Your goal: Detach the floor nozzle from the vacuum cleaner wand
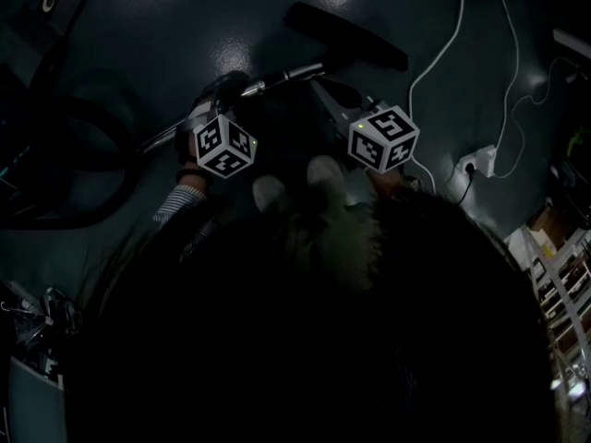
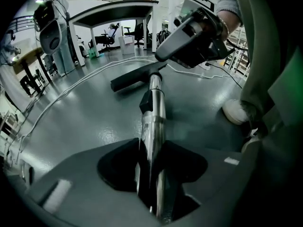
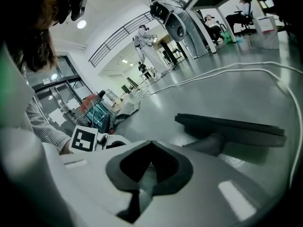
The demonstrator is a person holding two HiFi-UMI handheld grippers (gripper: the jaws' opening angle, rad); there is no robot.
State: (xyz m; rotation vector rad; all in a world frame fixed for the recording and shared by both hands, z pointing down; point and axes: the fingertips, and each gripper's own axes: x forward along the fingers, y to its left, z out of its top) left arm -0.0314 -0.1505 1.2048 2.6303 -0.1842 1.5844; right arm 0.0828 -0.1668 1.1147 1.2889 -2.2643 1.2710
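The black floor nozzle (image 1: 346,35) lies flat on the dark floor, joined to the chrome wand (image 1: 286,74), which slants down to the left. In the left gripper view the wand (image 2: 155,112) runs from between my jaws up to the nozzle (image 2: 135,77). My left gripper (image 2: 152,148) is shut on the wand, with its pads on both sides of the tube. My right gripper (image 2: 189,37) hovers just above the wand's joint at the nozzle, jaws shut. In the right gripper view the nozzle (image 3: 232,129) lies just ahead of the right gripper (image 3: 149,145). A grey strip shows through its gap.
A white cable (image 1: 443,44) runs across the floor to a socket block (image 1: 480,162) on the right. The person's shoes (image 1: 270,192) stand just behind the grippers. A dark round base (image 1: 55,164) lies left, a rack (image 1: 563,275) right. A grey machine (image 2: 52,32) and desks stand far off.
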